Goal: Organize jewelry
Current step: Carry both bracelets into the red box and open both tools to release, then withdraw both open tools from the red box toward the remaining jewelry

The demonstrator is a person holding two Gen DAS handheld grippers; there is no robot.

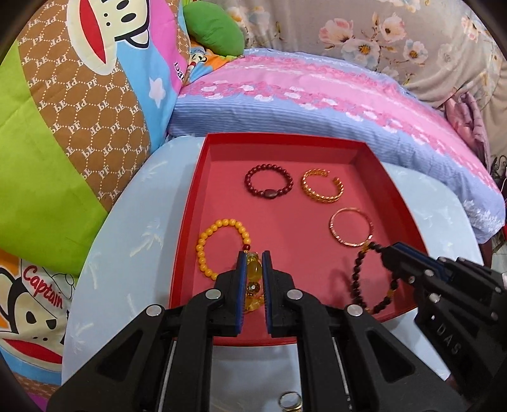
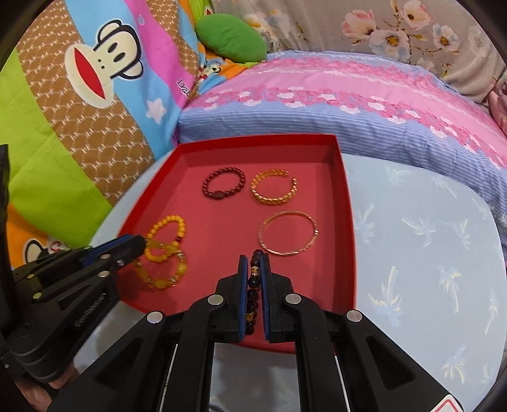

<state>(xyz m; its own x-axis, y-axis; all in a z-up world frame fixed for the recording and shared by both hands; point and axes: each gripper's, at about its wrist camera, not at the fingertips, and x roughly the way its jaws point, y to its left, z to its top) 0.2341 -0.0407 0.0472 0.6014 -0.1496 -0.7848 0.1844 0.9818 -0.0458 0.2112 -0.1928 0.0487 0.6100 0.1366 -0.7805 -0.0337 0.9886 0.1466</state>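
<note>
1. Amber bead bracelet (image 1: pixel 253 279): large translucent yellow beads with faceted spacers. Pinched between the narrow jaws of the left gripper (image 1: pixel 253 263), over the near-left part of the red tray (image 1: pixel 202 177). Whether its loop touches the tray floor cannot be told.
2. Dark bead bracelet (image 2: pixel 255 285): black-brown beads with small gold spacers. Clamped in the right gripper (image 2: pixel 255 263), whose jaws are closed down on the strand; its loop hangs over the tray's near-right part, just beside the rose-gold bangle (image 1: pixel 351 227).
3. Already lying flat on the tray floor: yellow bead bracelet (image 1: pixel 221 247) at near left, close by item 1; dark red bead bracelet (image 1: pixel 268 183) and open gold chain-link cuff (image 1: pixel 322 186) side by side at the far end; the rose-gold bangle at right.
4. Step in hand, as judged: placing, both bracelets being carried in at once. Four pieces set, two pending.
5. Next move calls for lowering each strand onto bare tray floor, then releasing. Item 1 needs room clear of the yellow bracelet; item 2 should settle nearer than the bangle, lest the loops overlap or tangle.
6. Support: pale blue tabletop (image 2: pixel 427 253) with a faint palm-tree print; the tray sits on its left part in the right wrist view.
7. Surroundings: bedding on all far sides. Pink-and-blue striped pillow (image 1: pixel 317 104) behind the tray, cartoon-monkey quilt (image 1: pixel 79 95) at left, green cushion (image 1: pixel 212 28), grey floral fabric (image 1: pixel 396 35) at back.
</note>
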